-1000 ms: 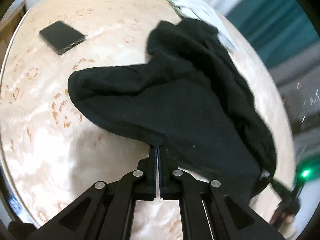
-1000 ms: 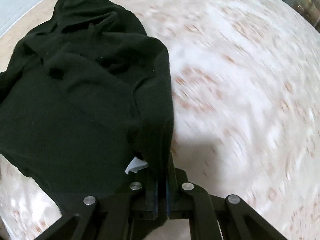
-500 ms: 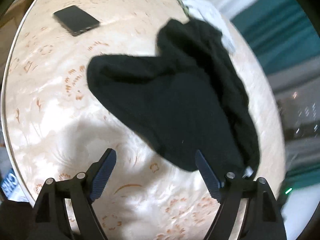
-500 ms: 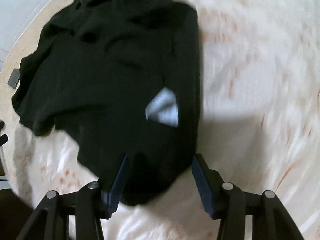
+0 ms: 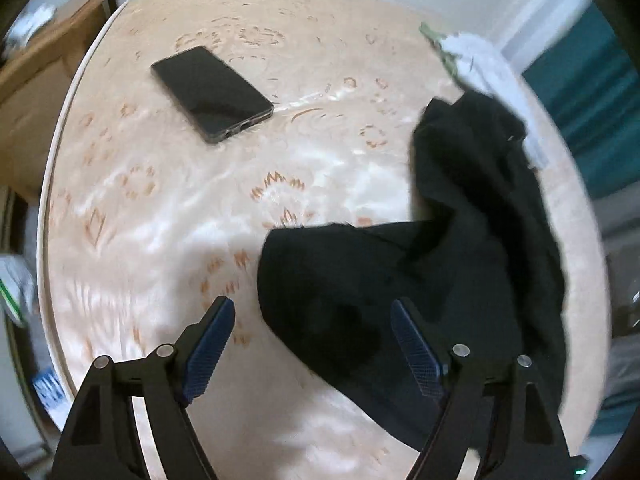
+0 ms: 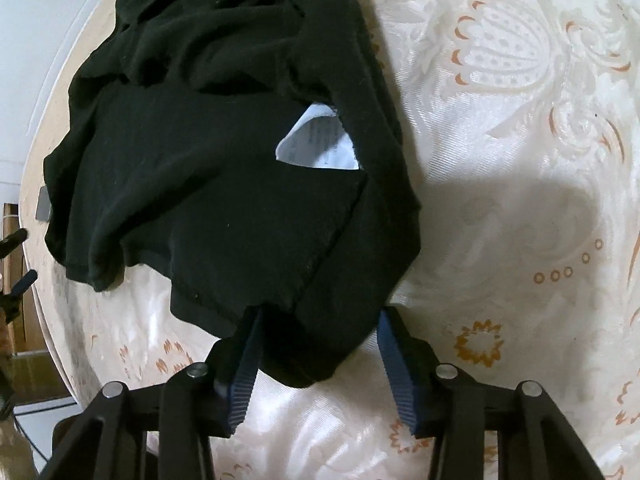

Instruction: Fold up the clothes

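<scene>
Lying rumpled on the patterned surface, the black shirt is free. Both tongs, left and right, are open; the right ones have just been closing, shirt edge between them.

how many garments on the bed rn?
2 visible: the black garment lies crumpled beside the open left gripper, and a white garment is bunched at the bed's far edge behind it. More could be hidden underneath.
</scene>
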`<state>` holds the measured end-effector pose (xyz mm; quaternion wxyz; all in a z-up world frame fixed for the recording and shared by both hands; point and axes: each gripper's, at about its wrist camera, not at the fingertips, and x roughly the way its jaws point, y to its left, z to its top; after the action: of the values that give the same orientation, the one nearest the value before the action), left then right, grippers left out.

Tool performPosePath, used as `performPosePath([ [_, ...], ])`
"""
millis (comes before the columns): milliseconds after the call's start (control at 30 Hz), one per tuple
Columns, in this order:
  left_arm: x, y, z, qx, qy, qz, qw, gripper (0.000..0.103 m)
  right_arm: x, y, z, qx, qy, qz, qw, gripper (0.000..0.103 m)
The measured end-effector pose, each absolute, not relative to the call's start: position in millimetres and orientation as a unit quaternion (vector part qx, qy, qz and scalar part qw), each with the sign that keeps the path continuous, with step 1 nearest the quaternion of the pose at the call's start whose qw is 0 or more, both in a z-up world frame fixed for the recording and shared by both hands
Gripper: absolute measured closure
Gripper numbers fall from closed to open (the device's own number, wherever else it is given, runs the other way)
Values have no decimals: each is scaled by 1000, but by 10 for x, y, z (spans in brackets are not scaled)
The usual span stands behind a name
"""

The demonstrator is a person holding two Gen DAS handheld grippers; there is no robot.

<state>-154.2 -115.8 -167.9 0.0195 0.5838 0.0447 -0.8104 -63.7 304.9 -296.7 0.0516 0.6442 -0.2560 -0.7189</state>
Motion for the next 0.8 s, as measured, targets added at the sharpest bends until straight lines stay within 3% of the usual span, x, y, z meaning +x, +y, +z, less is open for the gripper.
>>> performPosePath([
  [167, -1661, -1118, -1793, 589, -10, -808, 22, 20, -782, 2994, -2929, 650, -247, -718, 36, 58],
  [333, -1753, -1047, -1850, 577, -51, -815, 14, 22, -951, 2910, -2895, 658, -222, -720, 19, 73],
  [433, -1796, -996, -1950, 580, -83, -810, 23, 51, -1045, 2819, -2851, 658, -192, -728, 16, 86],
  [467, -1798, -1006, -1974, 585, -83, -806, 28, 69, -1077, 2793, -2829, 657, -184, -731, 14, 89],
  [500, -1797, -1016, -1993, 589, -83, -803, 31, 79, -1109, 2773, -2804, 656, -176, -733, 9, 92],
  [600, -1725, -1049, -1938, 584, -70, -808, 29, 89, -1199, 2725, -2712, 652, -147, -744, -9, 97],
  [700, -1592, -1046, -1857, 579, -84, -810, 28, 90, -1285, 2780, -2621, 651, -112, -750, -47, 98],
  [800, -1390, -1058, -1796, 592, -93, -800, 31, 91, -1338, 3090, -2574, 648, -130, -743, -100, 98],
])
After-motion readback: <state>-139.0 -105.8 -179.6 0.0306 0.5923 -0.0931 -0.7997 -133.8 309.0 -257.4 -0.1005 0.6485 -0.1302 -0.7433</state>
